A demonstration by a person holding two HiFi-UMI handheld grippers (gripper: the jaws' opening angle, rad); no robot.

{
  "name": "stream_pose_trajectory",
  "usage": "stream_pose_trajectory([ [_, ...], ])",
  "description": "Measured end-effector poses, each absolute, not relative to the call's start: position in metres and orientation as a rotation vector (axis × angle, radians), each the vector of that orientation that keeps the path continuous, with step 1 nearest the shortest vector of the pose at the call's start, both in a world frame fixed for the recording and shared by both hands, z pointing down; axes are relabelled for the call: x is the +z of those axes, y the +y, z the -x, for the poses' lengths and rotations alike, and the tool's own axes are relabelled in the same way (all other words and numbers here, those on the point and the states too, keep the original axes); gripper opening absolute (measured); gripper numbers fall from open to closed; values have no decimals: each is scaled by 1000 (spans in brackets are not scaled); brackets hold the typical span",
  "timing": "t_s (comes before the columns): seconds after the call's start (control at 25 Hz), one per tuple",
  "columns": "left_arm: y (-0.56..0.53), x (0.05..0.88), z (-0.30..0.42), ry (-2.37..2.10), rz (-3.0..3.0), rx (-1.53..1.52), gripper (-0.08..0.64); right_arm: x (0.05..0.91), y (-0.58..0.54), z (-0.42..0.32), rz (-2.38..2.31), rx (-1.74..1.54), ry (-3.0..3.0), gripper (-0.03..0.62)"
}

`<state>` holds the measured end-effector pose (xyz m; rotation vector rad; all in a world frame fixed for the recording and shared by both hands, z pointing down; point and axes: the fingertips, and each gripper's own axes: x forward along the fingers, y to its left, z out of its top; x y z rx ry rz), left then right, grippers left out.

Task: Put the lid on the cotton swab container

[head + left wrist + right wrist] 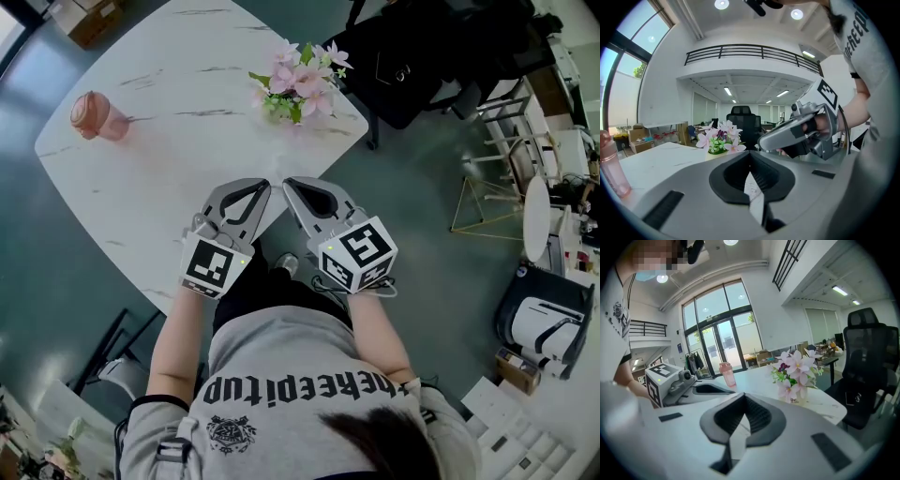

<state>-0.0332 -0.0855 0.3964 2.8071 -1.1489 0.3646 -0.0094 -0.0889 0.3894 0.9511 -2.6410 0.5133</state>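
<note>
One pink see-through container (97, 116) stands upright on the white marbled table (169, 159), well ahead of the left claw (264, 184) and far off to its left, near the table's far left edge. From the right claw's (287, 184) view it is a tall, narrow tub with a darker pink band at the top that looks like a cap; it is too small to be sure. Bare tabletop lies between it and the claws. A small pot of pink flowers (300, 84) sits ahead of both claws, a little to the right and well apart from the container. A black chair (412, 56) stands beyond the table, to the right claw's right. Both claws hang side by side over the near table edge, tips just beside each other. Each is clenched, jaws together on nothing.
</note>
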Motion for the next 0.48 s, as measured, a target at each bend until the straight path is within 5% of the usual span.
stream_pose_trajectory([
  [0.48,-63,356,16,-1261,-2820,332,15,347,-61,-5,-932,429,-2766,11],
])
